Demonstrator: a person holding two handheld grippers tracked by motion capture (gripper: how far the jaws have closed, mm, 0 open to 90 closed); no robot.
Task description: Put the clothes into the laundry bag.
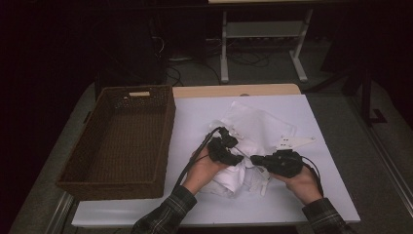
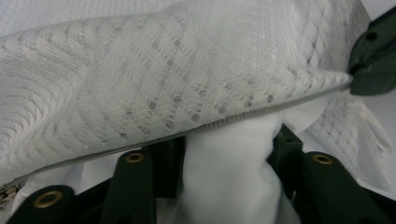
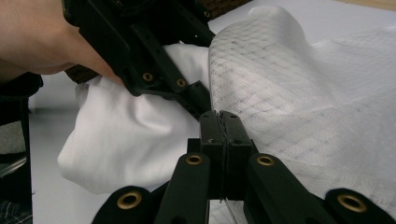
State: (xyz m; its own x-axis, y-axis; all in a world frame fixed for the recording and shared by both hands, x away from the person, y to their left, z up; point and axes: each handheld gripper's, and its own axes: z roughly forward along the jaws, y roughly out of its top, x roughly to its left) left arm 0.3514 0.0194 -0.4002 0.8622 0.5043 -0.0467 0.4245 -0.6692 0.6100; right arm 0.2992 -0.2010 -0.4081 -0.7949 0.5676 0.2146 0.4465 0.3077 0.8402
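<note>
A white mesh bag (image 1: 258,126) with a zipper along its mouth lies on the white table top (image 1: 195,122). A bunched white cloth (image 1: 230,179) sits at the bag's mouth. My left gripper (image 1: 237,158) is shut on this cloth (image 2: 229,186), which fills the gap between its jaws under the zipper edge (image 2: 243,116). My right gripper (image 3: 223,116) is shut on the mesh bag's zipper edge (image 3: 280,93) and holds it up. In the left gripper view the right gripper's fingertips (image 2: 373,60) pinch that edge at the far right. The two grippers almost meet.
A brown wicker basket (image 1: 122,139) stands at the table's left, with nothing showing inside it. A white three-cornered plate (image 1: 294,142) sits above the right gripper. Black cables trail from both grippers. Bare table top lies behind and to the right of the bag.
</note>
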